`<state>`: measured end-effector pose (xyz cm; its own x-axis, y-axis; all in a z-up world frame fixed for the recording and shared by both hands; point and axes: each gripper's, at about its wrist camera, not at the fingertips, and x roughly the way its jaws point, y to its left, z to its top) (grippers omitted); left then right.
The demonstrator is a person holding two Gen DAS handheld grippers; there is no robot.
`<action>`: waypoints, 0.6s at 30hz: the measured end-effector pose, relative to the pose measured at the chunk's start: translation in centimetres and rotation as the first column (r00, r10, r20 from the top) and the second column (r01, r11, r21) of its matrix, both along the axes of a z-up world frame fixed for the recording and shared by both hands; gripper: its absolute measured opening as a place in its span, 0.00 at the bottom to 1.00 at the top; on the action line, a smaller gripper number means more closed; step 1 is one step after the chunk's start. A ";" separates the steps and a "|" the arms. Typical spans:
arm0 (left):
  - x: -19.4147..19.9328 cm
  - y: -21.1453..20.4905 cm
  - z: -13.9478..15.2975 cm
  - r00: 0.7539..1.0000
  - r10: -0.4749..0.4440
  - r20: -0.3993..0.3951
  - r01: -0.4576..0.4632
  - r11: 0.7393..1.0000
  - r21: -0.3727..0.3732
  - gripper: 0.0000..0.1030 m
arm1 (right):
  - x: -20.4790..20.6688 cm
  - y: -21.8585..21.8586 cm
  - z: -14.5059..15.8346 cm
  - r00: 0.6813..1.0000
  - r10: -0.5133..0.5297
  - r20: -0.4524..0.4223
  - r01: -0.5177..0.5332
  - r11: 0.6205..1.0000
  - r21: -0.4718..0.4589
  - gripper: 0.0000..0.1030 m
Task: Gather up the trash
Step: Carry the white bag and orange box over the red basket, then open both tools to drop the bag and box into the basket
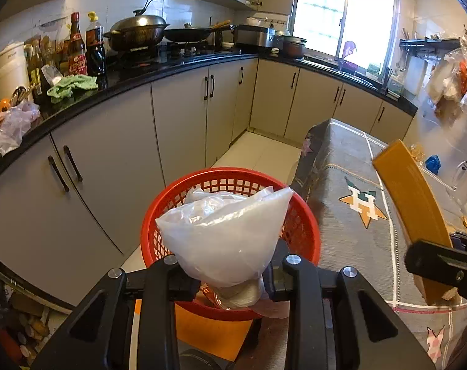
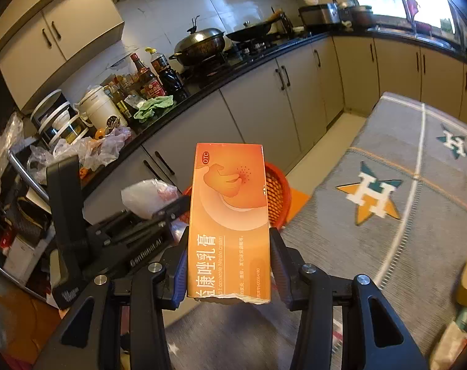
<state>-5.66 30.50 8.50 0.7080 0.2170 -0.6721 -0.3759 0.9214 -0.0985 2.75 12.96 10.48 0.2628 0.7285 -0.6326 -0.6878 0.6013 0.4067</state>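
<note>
The left gripper (image 1: 224, 274) clamps a crumpled clear plastic bag (image 1: 224, 231), with the red basket (image 1: 307, 234) just beyond it. The right gripper (image 2: 229, 265) grips an orange ointment box (image 2: 230, 215) upright between its jaws, beside the basket.

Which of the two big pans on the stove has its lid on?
The rounder wok nearer the sauce bottles wears a domed metal lid. The flatter black pan beside it, toward the window, sits uncovered.

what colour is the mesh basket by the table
Red basket, clearest in the left wrist view.
</note>
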 end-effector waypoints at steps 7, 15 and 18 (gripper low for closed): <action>0.7 1.5 -1.2 1.000 0.009 -0.017 -0.010 1.000 -0.022 0.29 | 1.9 2.9 -1.6 0.999 0.012 -0.051 -0.013 1.000 -0.004 0.49; 1.4 2.7 -2.5 0.999 0.021 -0.039 -0.022 0.999 -0.041 0.29 | 3.8 5.2 -3.7 0.993 0.017 -0.113 -0.017 1.000 -0.005 0.49; 1.6 2.9 -2.8 0.999 0.021 -0.044 -0.023 0.999 -0.041 0.29 | 4.6 6.0 -4.2 0.991 0.015 -0.130 -0.015 1.000 -0.003 0.49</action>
<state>-4.05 33.36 5.69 0.6731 0.2036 -0.7110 -0.4006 0.9085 -0.1191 7.32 18.95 6.32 0.1673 0.7295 -0.6632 -0.6383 0.5928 0.4911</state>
